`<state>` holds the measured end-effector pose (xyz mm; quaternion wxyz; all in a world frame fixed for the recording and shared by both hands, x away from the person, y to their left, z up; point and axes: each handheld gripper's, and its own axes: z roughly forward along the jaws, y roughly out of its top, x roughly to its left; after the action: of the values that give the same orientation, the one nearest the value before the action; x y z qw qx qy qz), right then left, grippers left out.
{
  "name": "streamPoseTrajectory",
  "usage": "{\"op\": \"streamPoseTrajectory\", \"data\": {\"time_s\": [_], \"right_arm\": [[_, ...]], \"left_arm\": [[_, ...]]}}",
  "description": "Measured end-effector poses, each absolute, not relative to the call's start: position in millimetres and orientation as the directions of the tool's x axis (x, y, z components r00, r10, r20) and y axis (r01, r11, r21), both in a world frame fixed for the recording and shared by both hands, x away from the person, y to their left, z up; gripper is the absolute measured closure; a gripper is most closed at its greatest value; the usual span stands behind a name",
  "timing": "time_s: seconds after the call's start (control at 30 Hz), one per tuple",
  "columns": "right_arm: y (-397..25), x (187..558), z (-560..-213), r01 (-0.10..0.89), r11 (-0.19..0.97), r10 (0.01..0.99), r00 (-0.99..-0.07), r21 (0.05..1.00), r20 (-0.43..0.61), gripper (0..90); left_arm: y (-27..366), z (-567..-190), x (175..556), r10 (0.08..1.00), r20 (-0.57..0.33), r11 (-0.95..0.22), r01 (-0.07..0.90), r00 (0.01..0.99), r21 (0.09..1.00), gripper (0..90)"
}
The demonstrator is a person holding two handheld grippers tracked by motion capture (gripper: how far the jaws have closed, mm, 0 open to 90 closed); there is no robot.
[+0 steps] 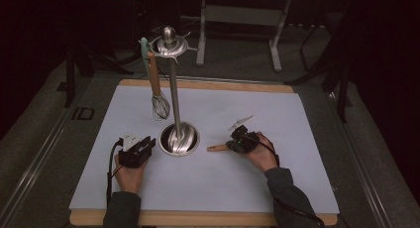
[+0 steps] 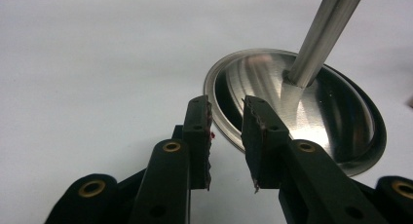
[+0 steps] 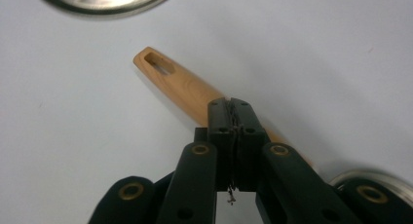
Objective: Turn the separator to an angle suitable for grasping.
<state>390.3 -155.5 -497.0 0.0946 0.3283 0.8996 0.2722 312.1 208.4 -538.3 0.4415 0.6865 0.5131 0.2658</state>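
A steel utensil stand rises from a round base (image 1: pixel 179 139) (image 2: pixel 311 112) to a hook ring (image 1: pixel 170 43). A whisk (image 1: pixel 158 101) with a wooden handle hangs from one hook. My left gripper (image 1: pixel 140 149) (image 2: pixel 226 114) sits just left of the base, its jaws a little apart and open, with the base rim just past the tips and nothing between them. A wooden-handled utensil (image 1: pixel 216 148) (image 3: pixel 180 83) lies on the mat right of the base. My right gripper (image 1: pixel 242 139) (image 3: pixel 234 112) is over its handle, jaws shut pad to pad, and the handle passes under them.
A white mat (image 1: pixel 277 119) covers a wooden board (image 1: pixel 198 219). Metal frame legs (image 1: pixel 275 44) stand on the floor behind the table. A round metal edge (image 3: pixel 375 177) shows by the right gripper, at the handle's hidden end.
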Motion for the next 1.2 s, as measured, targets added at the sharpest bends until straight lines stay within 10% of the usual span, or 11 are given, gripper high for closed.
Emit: {"op": "streamPoseTrajectory", "data": {"time_s": [0.37,1.2], "right_arm": [[-177.7,408.3,-495.5,0.516,0.656,0.606,-0.795,0.550,0.022,51.0],[-172.3,411.2,-507.3,0.496,0.763,0.549,-0.836,0.413,-0.009,49.7]], "left_arm": [[207.8,-538.4,312.2,0.939,-0.083,-0.090,0.470,0.334,0.878,72.6],[207.2,-538.4,311.9,0.938,-0.077,-0.096,0.468,0.338,0.879,72.9]]}}
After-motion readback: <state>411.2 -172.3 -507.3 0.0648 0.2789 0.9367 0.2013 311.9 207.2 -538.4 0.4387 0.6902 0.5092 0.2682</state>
